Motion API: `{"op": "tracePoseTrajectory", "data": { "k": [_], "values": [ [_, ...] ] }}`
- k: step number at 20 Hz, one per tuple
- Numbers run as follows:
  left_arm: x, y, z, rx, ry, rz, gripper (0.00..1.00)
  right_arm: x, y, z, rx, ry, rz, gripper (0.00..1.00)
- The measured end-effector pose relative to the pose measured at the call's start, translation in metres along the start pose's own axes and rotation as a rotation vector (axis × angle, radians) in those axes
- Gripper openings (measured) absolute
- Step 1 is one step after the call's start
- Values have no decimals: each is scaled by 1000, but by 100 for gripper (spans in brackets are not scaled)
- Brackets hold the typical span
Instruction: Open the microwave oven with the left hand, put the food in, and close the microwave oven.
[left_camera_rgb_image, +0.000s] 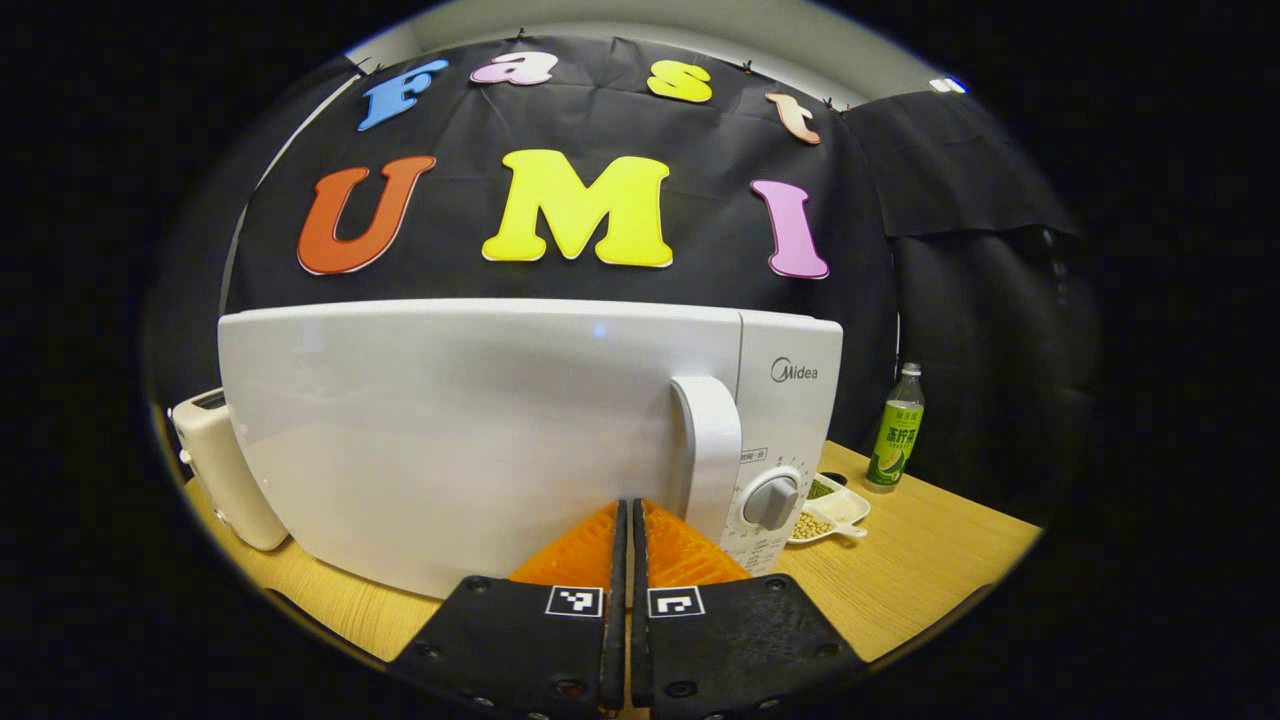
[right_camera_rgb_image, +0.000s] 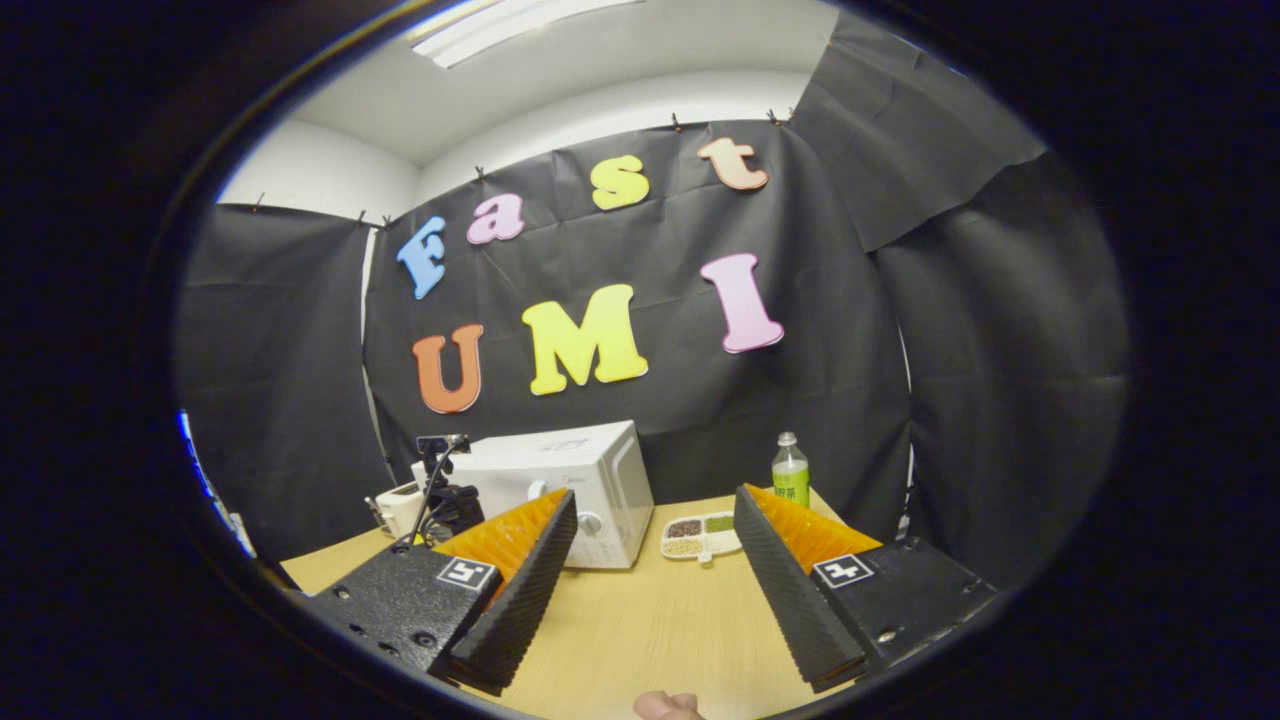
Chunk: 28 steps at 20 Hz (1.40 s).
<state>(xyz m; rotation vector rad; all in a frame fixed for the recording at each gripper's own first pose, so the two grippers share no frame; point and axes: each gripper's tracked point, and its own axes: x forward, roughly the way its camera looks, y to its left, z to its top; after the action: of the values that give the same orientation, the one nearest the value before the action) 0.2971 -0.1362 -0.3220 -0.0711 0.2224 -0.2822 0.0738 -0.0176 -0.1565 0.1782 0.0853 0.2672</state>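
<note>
Close up in the left gripper view, the left claw has its two fingers pressed together with nothing between them, their tips just in front of the white microwave oven. The door is closed, and its upright handle stands just right of the fingertips; whether the tips touch the door cannot be told. A grey dial sits on the control panel. Partly hidden behind the oven's right corner is a white divided dish of beans and grains, the food. A green-labelled bottle stands farther right on the wooden tabletop. A cream toaster is half hidden behind the oven's left edge.

From the right gripper view, the right claw is spread wide and empty above the tabletop. Between its fingers, well off, stand the oven, the dish and the bottle. A dark camera stand covers the oven's left side. A fingertip is cut off at the bottom.
</note>
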Motion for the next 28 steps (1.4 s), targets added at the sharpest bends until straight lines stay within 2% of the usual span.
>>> {"op": "tracePoseTrajectory", "data": {
  "k": [2,3,4,5,6,7,8,9,10,11,12,14,15,16,17,18,19,20,22,23,24,26,28],
  "values": [
    [-10,0,-1,-16,8,4,12,-3,1,0,-10,2,-7,90],
    [-15,-1,-2,-18,12,5,22,-6,4,-1,-12,2,-8,90],
    [-23,-1,-4,-12,21,10,27,-8,6,-1,-9,4,-8,90],
    [-31,1,-4,-6,28,24,27,-10,10,-2,-3,7,-5,90],
    [-40,2,-3,-8,30,30,33,-11,13,-3,5,14,-2,100],
    [-52,1,-2,-10,27,41,62,-13,18,-6,9,21,4,100],
    [-65,5,0,-4,27,66,69,-15,22,-6,14,26,6,100],
    [-79,6,2,-1,32,79,80,-17,25,-7,16,30,8,91],
    [-93,10,6,9,35,107,75,-19,28,-7,16,34,10,91],
    [-108,17,8,25,39,138,97,-23,34,-6,14,34,13,90],
    [-124,25,11,26,49,180,98,-25,38,-4,11,34,16,100],
    [-159,34,15,-1,85,237,98,-32,44,5,6,21,16,100],
    [-176,39,21,-12,86,261,97,-36,44,8,-3,14,9,90],
    [-195,42,32,-19,68,276,97,-41,46,12,-9,10,2,90],
    [-209,43,42,-16,53,284,97,-45,49,17,-9,4,-4,100],
    [-228,47,55,-14,35,301,97,-51,52,22,-6,-4,-5,91],
    [-246,52,66,-18,22,323,97,-56,56,27,-5,-13,-5,91],
    [-265,54,77,-27,7,337,97,-61,59,33,-9,-21,-8,100],
    [-301,54,101,-19,-27,356,96,-70,63,41,-7,-31,-16,100],
    [-317,57,109,-2,-36,373,95,-76,67,45,1,-32,-15,90],
    [-332,56,117,0,-49,374,95,-81,73,51,14,-38,-6,100],
    [-356,46,129,-16,-76,353,95,-89,83,66,20,-64,5,100],
    [-378,41,144,-11,-111,337,95,-96,83,74,-7,-87,-15,100]
  ]
}}
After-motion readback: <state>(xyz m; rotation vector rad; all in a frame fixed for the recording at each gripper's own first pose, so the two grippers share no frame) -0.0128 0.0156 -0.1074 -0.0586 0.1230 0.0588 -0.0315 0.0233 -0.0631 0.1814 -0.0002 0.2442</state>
